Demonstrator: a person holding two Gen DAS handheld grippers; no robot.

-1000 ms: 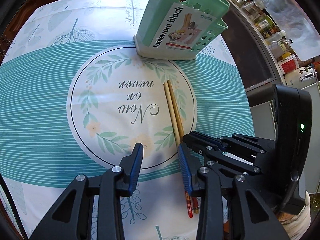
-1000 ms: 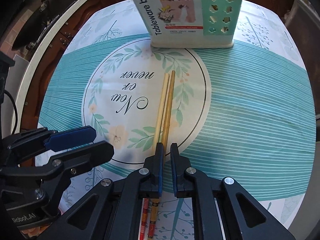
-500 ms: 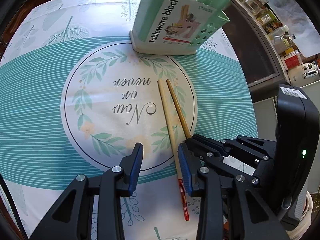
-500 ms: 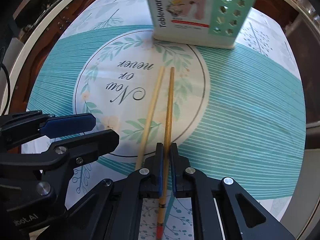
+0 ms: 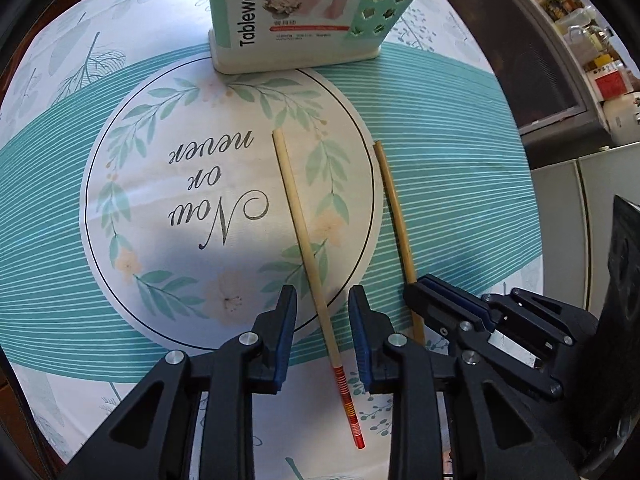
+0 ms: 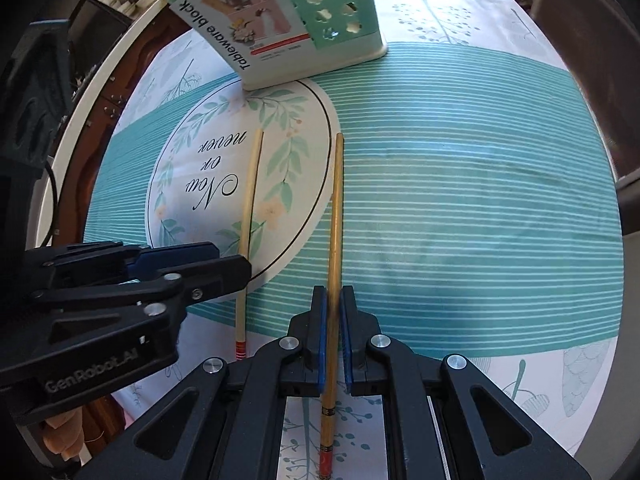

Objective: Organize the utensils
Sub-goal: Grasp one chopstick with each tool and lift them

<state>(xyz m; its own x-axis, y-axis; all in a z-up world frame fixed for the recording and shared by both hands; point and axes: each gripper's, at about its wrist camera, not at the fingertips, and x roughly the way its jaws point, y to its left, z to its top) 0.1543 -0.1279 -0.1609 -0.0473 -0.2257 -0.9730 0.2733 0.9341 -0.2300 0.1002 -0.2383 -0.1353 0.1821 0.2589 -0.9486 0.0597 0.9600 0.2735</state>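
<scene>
Pale chopstick point(image 5: 306, 240) lying untouched between the left gripper point(image 5: 322, 332) jaws, just closing, darker chopstick point(image 6: 335, 216) clamped in the right gripper point(image 6: 333, 320)

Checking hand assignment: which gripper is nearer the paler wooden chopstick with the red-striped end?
Left. The left gripper straddles the paler chopstick, pads not touching it. The right gripper is beside it, shut on the darker chopstick.
</scene>
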